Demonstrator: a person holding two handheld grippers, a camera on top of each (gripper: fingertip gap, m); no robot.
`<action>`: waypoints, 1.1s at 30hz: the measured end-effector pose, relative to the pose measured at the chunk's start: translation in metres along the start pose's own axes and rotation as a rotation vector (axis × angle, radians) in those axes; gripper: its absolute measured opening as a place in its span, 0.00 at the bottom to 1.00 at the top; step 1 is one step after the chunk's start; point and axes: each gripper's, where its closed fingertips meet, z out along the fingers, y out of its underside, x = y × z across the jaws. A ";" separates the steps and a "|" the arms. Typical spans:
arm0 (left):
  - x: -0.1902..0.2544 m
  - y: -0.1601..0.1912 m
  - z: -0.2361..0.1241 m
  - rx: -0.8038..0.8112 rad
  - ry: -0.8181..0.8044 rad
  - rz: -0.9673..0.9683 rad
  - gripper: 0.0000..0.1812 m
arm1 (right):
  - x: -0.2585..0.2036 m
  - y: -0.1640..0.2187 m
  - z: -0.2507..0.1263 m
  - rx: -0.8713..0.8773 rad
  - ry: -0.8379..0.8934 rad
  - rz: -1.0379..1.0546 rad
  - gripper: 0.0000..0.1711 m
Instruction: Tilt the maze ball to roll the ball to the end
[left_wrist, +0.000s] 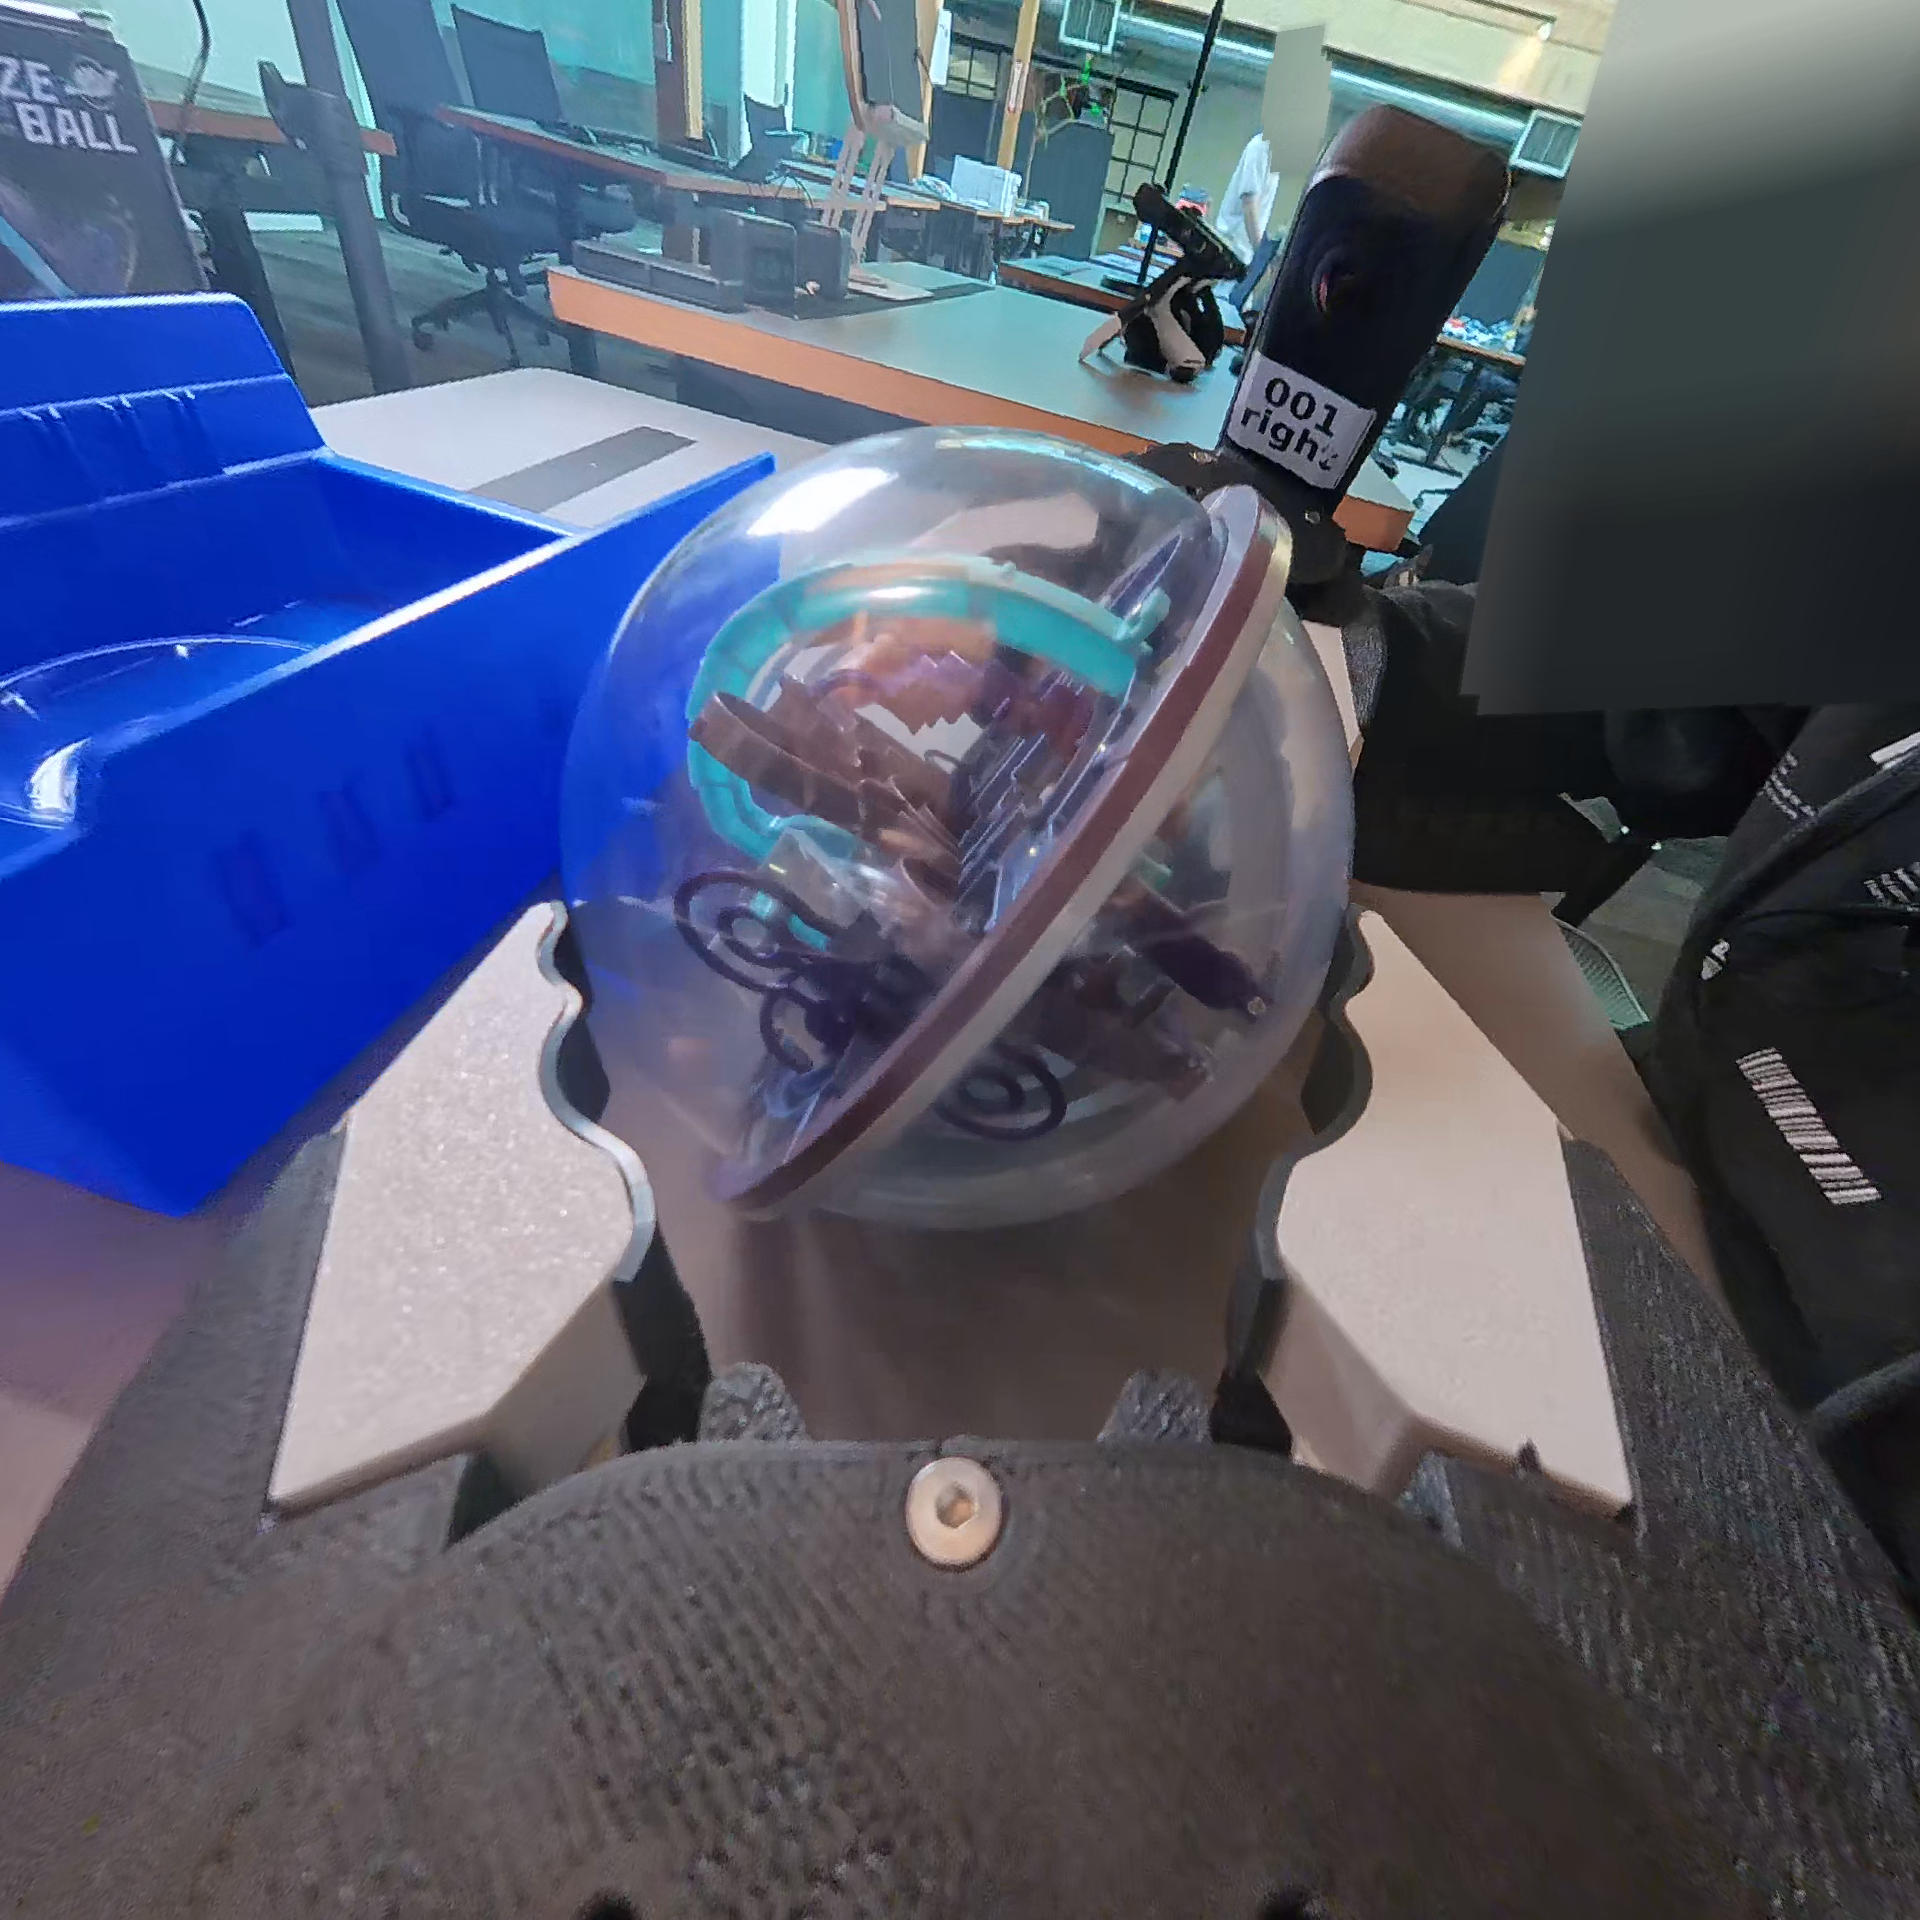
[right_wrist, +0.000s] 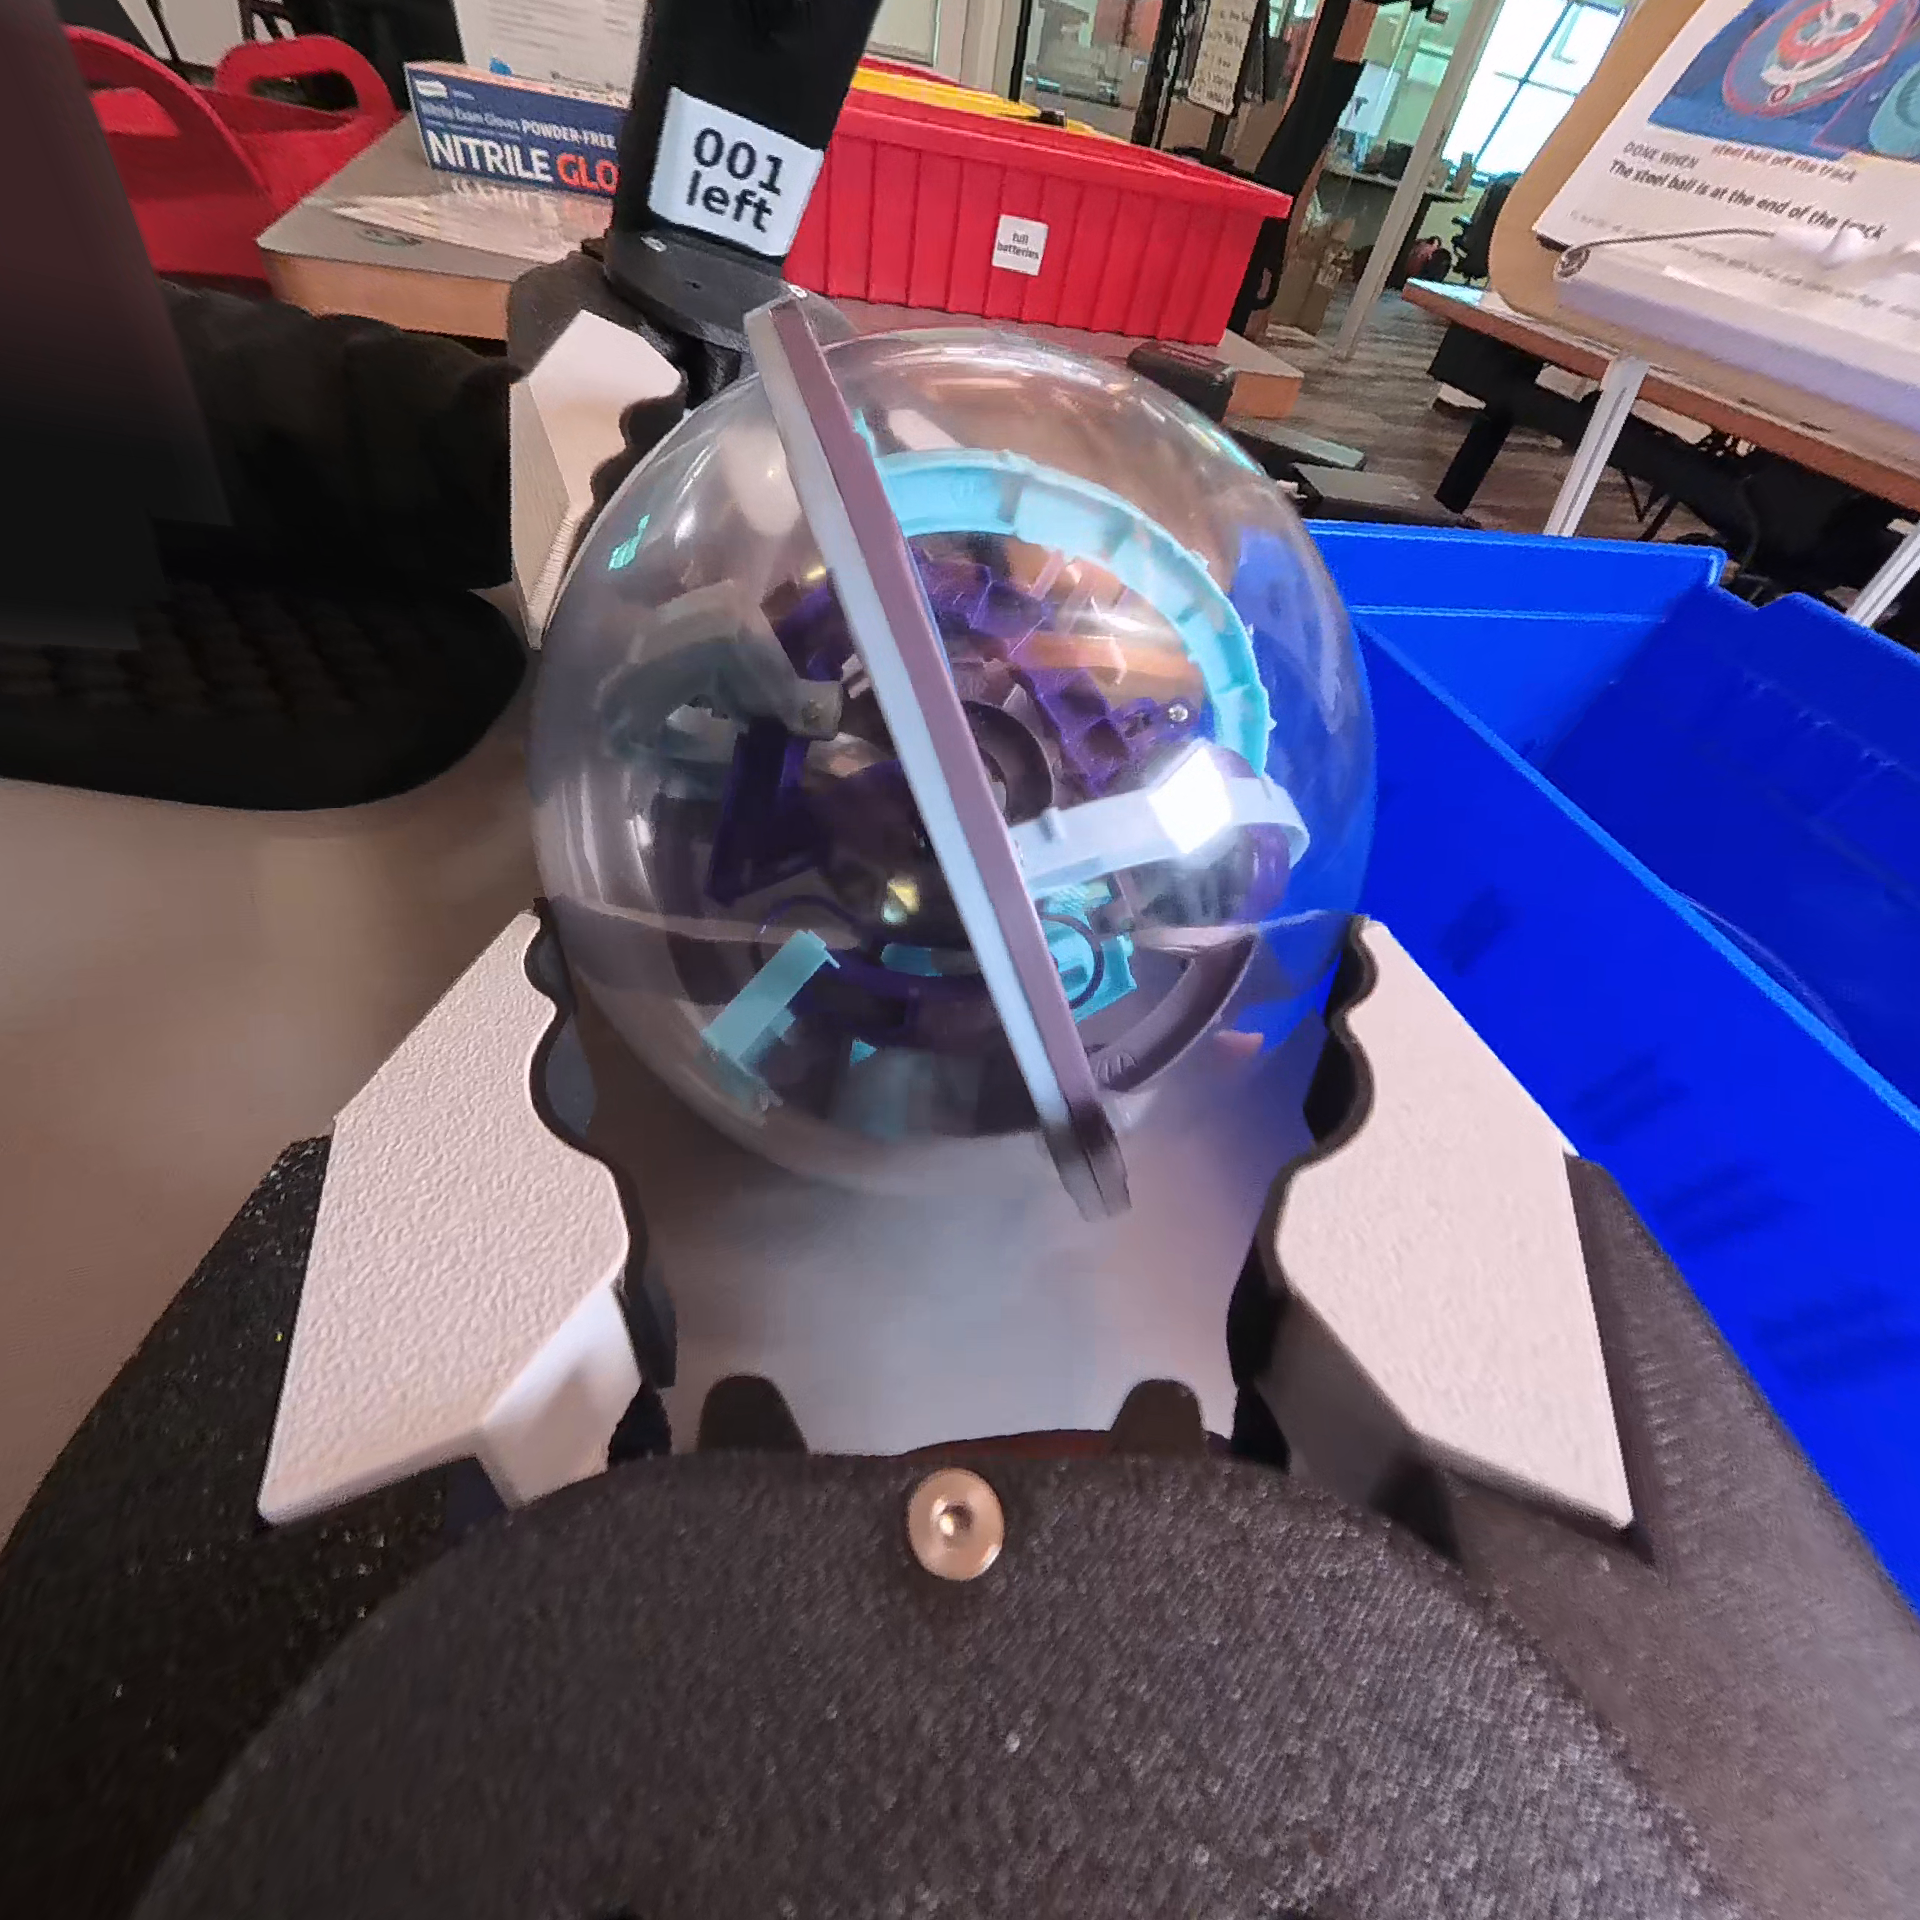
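Clear plastic maze ball (left_wrist: 951, 831) with teal and purple tracks sits pinched between my left gripper (left_wrist: 951, 1039) and my right gripper (right_wrist: 951, 1039), each clamped on opposite sides so I can tilt it, its seam ring slanted. Just beside it, above the table (right_wrist: 208, 987), a blue plastic bin (left_wrist: 260, 831) crowds my swing.

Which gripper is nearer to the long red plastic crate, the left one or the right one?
Left. The left gripper stands between the red plastic crate and the clear maze ball; the right gripper holds the ball's opposite side.
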 end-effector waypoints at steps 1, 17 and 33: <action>0.001 0.002 0.000 -0.016 0.008 0.005 0.76 | -0.001 -0.001 -0.001 0.003 -0.005 -0.004 0.81; 0.013 -0.013 0.006 -0.146 0.202 0.203 0.80 | -0.013 -0.009 -0.002 0.004 -0.001 -0.157 0.79; -0.011 -0.025 -0.024 -0.034 -0.079 0.004 0.67 | -0.001 -0.010 -0.007 0.007 0.114 0.007 0.75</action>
